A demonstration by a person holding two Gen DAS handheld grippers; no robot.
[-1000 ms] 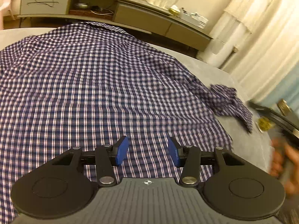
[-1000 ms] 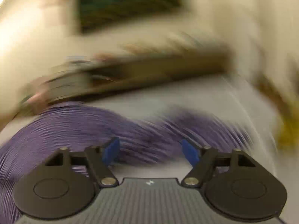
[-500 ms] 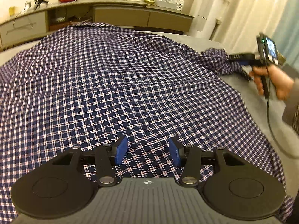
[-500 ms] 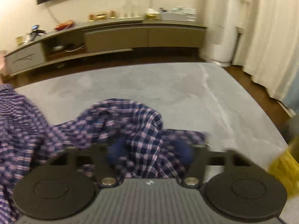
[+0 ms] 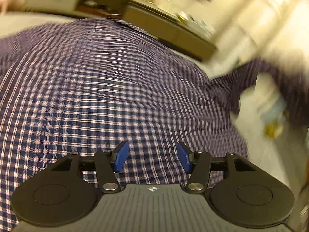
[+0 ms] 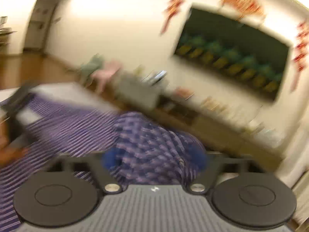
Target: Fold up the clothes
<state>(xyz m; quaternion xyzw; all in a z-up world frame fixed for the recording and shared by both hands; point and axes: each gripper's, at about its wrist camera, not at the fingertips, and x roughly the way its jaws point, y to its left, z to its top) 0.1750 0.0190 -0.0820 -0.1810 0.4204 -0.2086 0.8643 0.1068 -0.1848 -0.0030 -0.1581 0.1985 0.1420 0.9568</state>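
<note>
Left wrist view: my left gripper (image 5: 152, 157) hovers above the checked shirt (image 5: 108, 89) spread on the grey surface (image 5: 270, 148), its jaws apart, just opening, nothing between. My right gripper (image 6: 154, 159) has just widened around a bunched fold (image 6: 154, 145); grip unclear through blur.

One checked shirt (image 5: 108, 89), two tongs (image 5: 152, 157) (image 6: 154, 159), four blue pads counting both pairs (image 5: 121, 155), one long low cabinet (image 5: 166, 29), one dark picture on the wall (image 6: 231, 61), one pink chair (image 6: 106, 74), one grey table (image 5: 270, 154)
</note>
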